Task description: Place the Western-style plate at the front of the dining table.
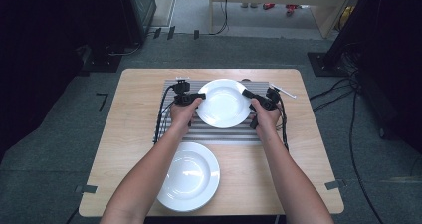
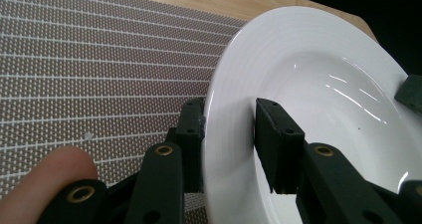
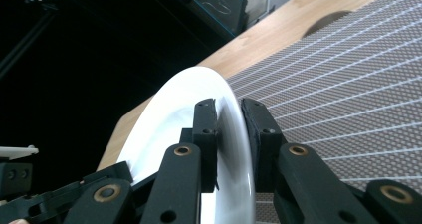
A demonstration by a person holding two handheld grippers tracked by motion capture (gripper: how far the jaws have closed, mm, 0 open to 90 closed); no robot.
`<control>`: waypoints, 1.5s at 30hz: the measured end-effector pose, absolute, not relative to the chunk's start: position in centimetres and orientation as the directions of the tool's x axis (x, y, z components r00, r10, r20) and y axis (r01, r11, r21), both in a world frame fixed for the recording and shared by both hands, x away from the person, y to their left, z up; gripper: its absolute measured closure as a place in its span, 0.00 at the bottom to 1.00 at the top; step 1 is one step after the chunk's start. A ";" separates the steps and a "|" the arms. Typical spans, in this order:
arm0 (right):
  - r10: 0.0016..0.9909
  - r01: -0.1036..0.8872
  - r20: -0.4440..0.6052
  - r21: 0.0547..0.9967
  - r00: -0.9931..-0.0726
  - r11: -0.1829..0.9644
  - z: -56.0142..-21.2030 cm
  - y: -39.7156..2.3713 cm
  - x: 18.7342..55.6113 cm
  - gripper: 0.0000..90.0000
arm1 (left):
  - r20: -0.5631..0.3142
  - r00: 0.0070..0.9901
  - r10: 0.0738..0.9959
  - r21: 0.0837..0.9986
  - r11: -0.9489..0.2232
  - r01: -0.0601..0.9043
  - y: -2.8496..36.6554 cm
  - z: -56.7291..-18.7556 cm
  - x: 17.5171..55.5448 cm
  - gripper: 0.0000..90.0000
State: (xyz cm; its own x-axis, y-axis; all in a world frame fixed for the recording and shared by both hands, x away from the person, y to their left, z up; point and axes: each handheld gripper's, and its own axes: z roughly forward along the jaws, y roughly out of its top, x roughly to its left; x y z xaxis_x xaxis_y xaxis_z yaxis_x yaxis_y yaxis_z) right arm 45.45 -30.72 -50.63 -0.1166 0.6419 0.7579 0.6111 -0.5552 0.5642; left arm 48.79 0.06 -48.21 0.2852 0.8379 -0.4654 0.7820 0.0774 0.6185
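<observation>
The left gripper and right gripper each pinch an opposite edge of one white plate, jaws closed down on its rim, one jaw above and one below. Two plates in all: this one sits between the grippers over the striped grey mat, bowl facing up; the second plate lies flat on the wooden table, nearer the person, below the left forearm.

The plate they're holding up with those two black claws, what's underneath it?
Under the held plate, gripped at its rim by the left gripper and right gripper, lies a striped grey mat on the wooden table. The patch directly beneath is covered.
</observation>
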 end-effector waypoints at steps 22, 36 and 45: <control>0.692 0.626 0.718 0.573 -0.074 -0.529 -52.7 -28.8 47.0 0.83 | -0.461 0.226 0.858 0.590 0.106 0.800 1.2 -49.8 49.5 0.74; 0.774 0.622 0.621 0.656 -0.123 -0.428 -52.9 -28.4 46.8 0.78 | -0.409 0.258 0.875 0.614 0.055 0.788 0.7 -49.6 49.4 0.73; 0.838 0.572 0.524 0.739 -0.154 -0.357 -50.8 -28.3 46.0 0.54 | -0.450 0.276 0.850 0.620 0.074 0.781 1.2 -47.7 48.8 0.45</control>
State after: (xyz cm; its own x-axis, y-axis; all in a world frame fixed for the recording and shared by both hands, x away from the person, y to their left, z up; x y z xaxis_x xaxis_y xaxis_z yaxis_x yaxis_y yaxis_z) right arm 46.04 -28.32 -50.80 -0.1544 0.8376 0.5240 0.5718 -0.3567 0.7388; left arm 48.76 1.17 -47.73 0.2759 0.8495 -0.4496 0.7813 0.0743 0.6197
